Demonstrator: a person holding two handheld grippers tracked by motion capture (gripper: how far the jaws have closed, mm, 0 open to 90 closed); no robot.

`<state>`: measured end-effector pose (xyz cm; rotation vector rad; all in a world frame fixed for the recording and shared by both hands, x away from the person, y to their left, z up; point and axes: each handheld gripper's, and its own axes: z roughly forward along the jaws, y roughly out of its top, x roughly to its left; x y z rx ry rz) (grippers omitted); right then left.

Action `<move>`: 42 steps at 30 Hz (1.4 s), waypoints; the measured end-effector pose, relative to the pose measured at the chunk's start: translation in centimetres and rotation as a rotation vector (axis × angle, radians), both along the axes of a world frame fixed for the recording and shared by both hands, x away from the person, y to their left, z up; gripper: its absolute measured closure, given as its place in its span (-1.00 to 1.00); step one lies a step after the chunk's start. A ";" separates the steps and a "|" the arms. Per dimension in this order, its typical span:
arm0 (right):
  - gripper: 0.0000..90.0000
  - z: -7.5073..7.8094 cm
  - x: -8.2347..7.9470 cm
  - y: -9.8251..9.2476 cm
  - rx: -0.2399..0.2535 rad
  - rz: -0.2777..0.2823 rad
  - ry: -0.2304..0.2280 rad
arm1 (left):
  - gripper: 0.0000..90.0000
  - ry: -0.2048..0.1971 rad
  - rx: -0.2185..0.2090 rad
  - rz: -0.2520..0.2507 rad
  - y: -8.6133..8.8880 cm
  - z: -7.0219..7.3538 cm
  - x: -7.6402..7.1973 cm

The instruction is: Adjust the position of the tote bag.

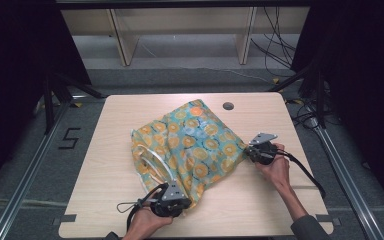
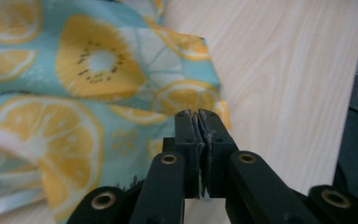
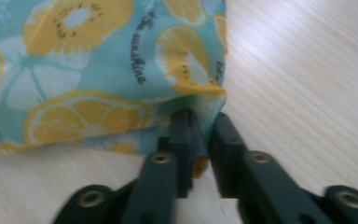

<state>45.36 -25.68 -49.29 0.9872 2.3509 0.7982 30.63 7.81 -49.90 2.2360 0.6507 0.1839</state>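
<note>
A: High view first. Cloth (image 1: 190, 142), teal with orange citrus print, lies bunched mid-table (image 1: 110, 165), a bit toward the near side. Left gripper (image 1: 182, 192) at its near edge, right gripper (image 1: 247, 150) at its right edge.

B: Left gripper view?

A: Jaws pressed together, a thin edge of the cloth (image 2: 93, 93) pinched in the seam, near its corner. Bare table (image 2: 284, 84) to the right.

B: Right gripper view?

A: Blurry. Jaws close together with a fold of cloth (image 3: 98, 70) caught between them at a corner. Whether the pads press it, can't tell. Table (image 3: 307, 93) wood on the right.
</note>
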 end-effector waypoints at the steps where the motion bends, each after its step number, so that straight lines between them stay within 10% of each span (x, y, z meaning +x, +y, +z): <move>1: 0.61 0.1 -0.1 -0.1 0.017 -0.009 -0.005 | 0.90 -0.001 0.000 -0.017 -0.5 0.1 -0.2; 9: 0.25 2.3 -4.4 -0.2 0.130 0.060 -0.003 | 0.18 0.011 -0.077 0.042 1.9 3.9 -0.7; 17: 0.12 2.5 -7.6 0.6 0.112 0.115 0.048 | -0.15 -0.053 -0.077 0.207 9.5 9.2 3.6; 22: 0.09 2.7 -9.3 0.8 0.128 0.123 0.063 | -0.16 -0.001 -0.100 0.389 13.1 7.5 9.1; 31: 0.02 2.1 -10.7 1.0 0.094 0.150 0.076 | -0.25 -0.066 0.089 0.583 15.1 6.8 15.6; 36: 0.01 2.0 -10.9 1.1 0.091 0.163 0.084 | -0.34 0.063 0.066 0.641 16.4 5.2 19.9; 40: 0.01 1.7 -11.0 1.3 0.108 0.166 0.068 | -0.38 0.212 -0.055 0.682 17.6 3.0 22.1; 42: 0.01 1.8 -11.1 1.3 0.102 0.166 0.092 | -0.34 0.252 -0.035 0.673 18.1 1.9 22.5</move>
